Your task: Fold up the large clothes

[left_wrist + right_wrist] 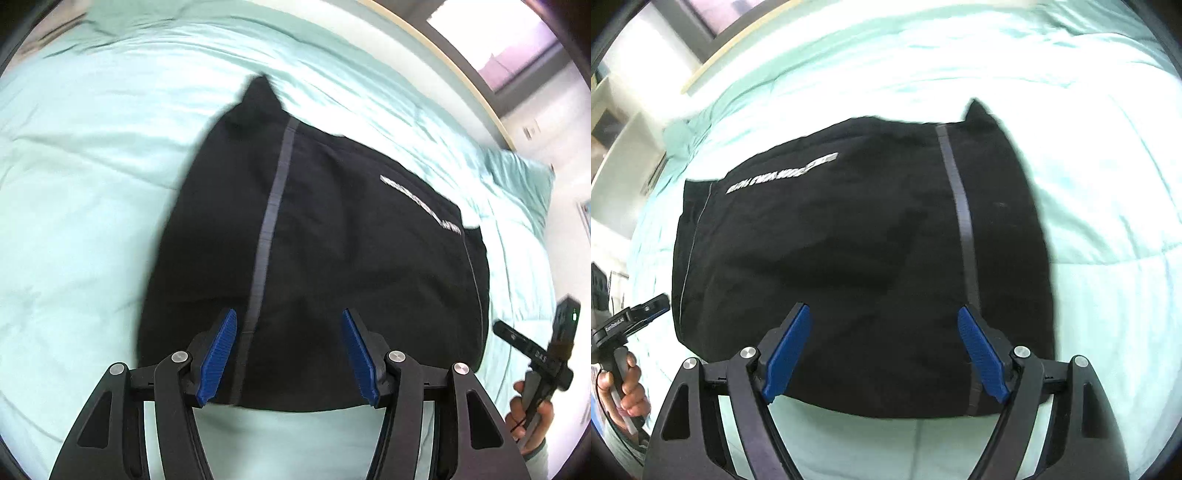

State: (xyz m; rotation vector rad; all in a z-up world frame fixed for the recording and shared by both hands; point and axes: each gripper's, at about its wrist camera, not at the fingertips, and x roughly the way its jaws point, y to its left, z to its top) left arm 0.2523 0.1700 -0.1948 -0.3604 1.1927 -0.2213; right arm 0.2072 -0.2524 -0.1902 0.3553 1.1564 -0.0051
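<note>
A black garment (325,236) with a grey stripe and white lettering lies folded into a compact block on a pale mint bed. One corner sticks up at its far end. It also shows in the right wrist view (849,251). My left gripper (290,354) is open and empty, hovering over the garment's near edge. My right gripper (884,354) is open and empty too, above the near edge. Each gripper shows at the side of the other's view, held in a hand: the right one (543,354) and the left one (631,321).
The mint duvet (81,184) spreads around the garment on all sides. A pillow (524,177) lies toward the head of the bed. A wooden bed edge (443,55) and a window (491,33) lie beyond. White furniture (624,162) stands beside the bed.
</note>
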